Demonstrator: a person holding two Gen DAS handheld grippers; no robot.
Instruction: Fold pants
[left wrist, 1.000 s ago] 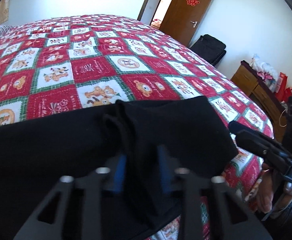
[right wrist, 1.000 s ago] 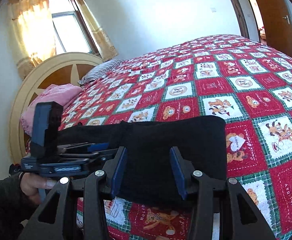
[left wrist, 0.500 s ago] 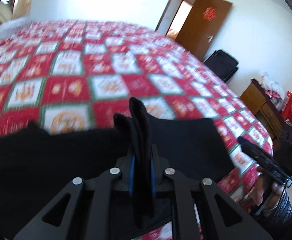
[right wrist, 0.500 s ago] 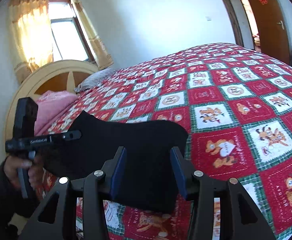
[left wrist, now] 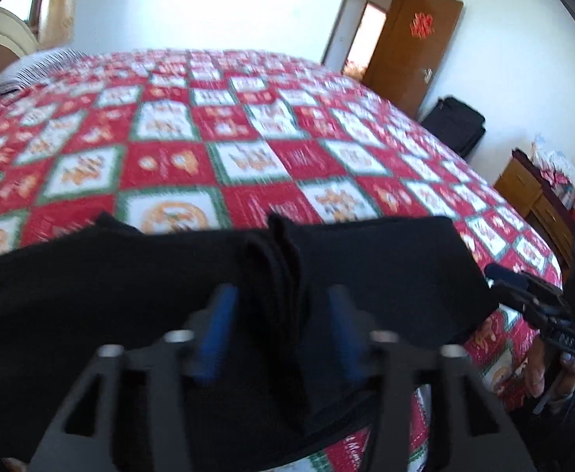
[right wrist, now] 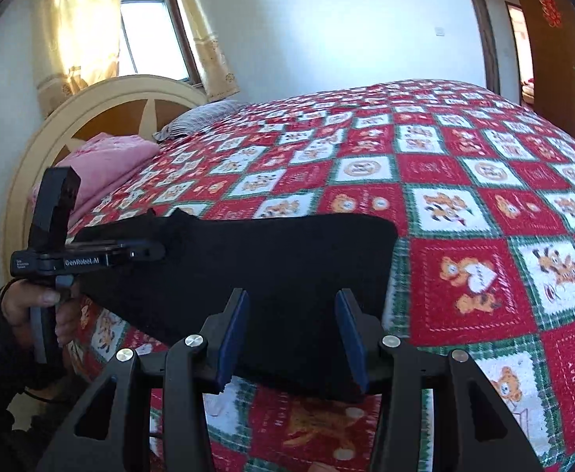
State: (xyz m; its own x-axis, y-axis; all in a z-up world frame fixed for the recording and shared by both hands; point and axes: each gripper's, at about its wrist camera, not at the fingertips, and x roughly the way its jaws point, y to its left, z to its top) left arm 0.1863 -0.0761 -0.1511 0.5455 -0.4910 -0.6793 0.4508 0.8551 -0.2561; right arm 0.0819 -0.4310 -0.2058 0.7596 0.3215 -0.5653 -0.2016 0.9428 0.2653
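Note:
Black pants [left wrist: 386, 271] lie across the near edge of a bed with a red, white and green patchwork quilt [left wrist: 248, 149]. My left gripper [left wrist: 281, 306] is open, its blue pads either side of a bunched upright fold of the black cloth [left wrist: 283, 271], apart from it. In the right wrist view the pants [right wrist: 287, 267] lie flat with a folded right end. My right gripper [right wrist: 291, 314] is open and empty just above the pants' near edge. The left gripper shows in the right wrist view [right wrist: 91, 259] at the pants' left end.
A curved headboard [right wrist: 102, 106], a pink blanket [right wrist: 106, 165] and a striped pillow [right wrist: 201, 116] are at the bed's head. A brown door [left wrist: 413, 39], a black suitcase [left wrist: 456, 124] and a wooden cabinet [left wrist: 539, 200] stand past the bed's foot.
My left gripper was shut on the bunched cloth half a second ago and has now opened. The raised cloth has dropped back towards the bed. My right gripper stays open over the pants.

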